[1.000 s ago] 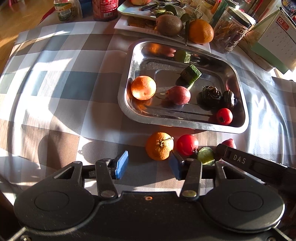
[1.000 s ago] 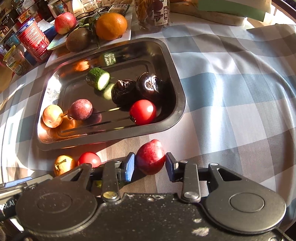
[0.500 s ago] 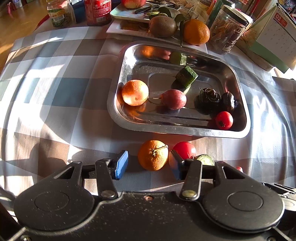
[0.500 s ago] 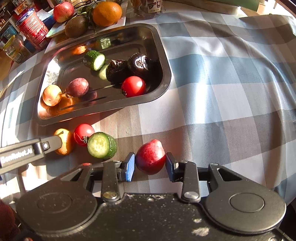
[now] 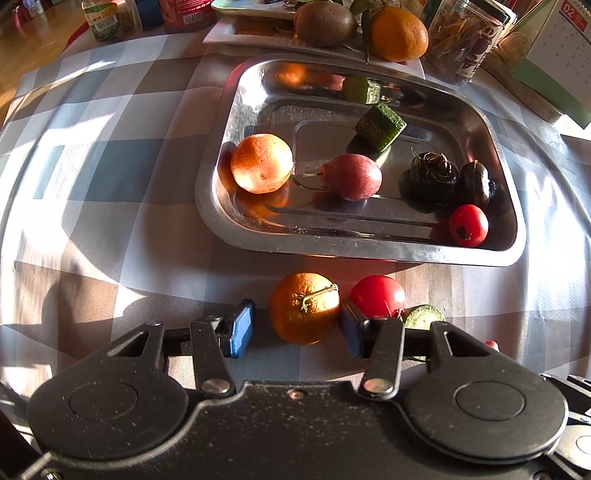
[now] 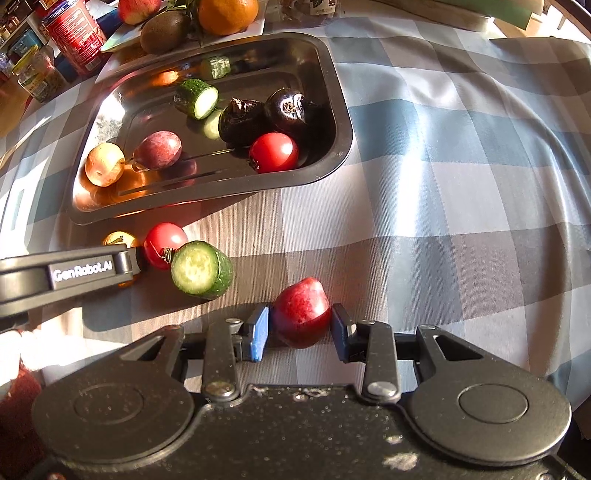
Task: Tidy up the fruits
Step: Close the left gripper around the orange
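**Gripping one fruit, straddling another**

Works over a checked tablecloth point(image 6: 443, 184) with a steel tray point(image 5: 214, 206) set on it. Keeps in the tray a mandarin point(image 5: 260, 162), a purple-red fruit point(image 5: 352, 177), a cucumber chunk point(image 5: 380, 125), two dark fruits point(image 5: 430, 177) and a small tomato point(image 5: 468, 225).

Clamps the right gripper point(image 6: 300, 328) on a pointed red fruit point(image 6: 301, 312), both blue pads pressed to its sides, near the tray's front rim. Cannot tell whether lifted or resting on the cloth.

Straddles a stemmed orange point(image 5: 303, 306) with the left gripper point(image 5: 295, 328), jaws unclenched: one pad just at the peel, the other apart from it. Leaves that orange on the cloth just beside a red tomato point(image 5: 376, 295), both just in front of the tray.

Shows only in the right wrist view: the full pale cut face of a cucumber piece point(image 6: 199, 269) touching the tomato, the left gripper from the side, and an apple point(image 6: 138, 7) at the back. Gives merely a green sliver of that piece from the left wrist, hidden behind a finger.

Shows only in the left wrist view: a desk calendar point(image 5: 561, 55).
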The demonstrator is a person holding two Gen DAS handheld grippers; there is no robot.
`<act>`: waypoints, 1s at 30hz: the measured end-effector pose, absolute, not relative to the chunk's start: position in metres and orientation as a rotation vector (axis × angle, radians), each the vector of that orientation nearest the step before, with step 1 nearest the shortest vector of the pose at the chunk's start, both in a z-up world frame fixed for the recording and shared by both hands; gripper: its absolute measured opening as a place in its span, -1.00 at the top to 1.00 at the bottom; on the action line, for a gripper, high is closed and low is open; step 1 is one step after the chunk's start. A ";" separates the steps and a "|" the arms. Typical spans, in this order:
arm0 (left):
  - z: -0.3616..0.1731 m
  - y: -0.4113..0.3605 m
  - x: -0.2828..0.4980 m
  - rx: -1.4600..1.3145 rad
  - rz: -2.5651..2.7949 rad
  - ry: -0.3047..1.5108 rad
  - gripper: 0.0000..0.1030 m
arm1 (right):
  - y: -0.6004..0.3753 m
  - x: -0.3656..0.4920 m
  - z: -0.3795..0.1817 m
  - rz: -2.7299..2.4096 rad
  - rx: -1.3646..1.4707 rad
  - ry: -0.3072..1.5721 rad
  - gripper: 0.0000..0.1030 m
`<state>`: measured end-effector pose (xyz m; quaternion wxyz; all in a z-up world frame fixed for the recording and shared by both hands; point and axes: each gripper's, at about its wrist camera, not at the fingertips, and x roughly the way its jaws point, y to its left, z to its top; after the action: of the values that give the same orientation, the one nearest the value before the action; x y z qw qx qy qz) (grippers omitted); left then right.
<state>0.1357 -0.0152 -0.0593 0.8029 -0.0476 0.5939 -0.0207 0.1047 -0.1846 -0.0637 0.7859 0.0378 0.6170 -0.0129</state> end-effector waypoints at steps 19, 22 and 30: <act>-0.060 -0.028 0.140 -0.005 -0.050 1.251 0.03 | -0.175 0.106 -0.072 -0.040 0.011 1.317 0.27; -0.060 -0.028 0.140 -0.018 -0.064 1.274 0.05 | -0.173 0.105 -0.071 -0.043 -0.006 1.305 0.27; -0.058 -0.016 0.137 -0.120 -0.080 1.334 0.06 | -0.181 0.106 -0.070 -0.036 0.042 1.322 0.29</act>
<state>0.1366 -0.0158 -0.0584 0.7833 -0.0556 0.6180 -0.0373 0.1065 -0.1805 -0.0701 0.7889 0.0195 0.6140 -0.0165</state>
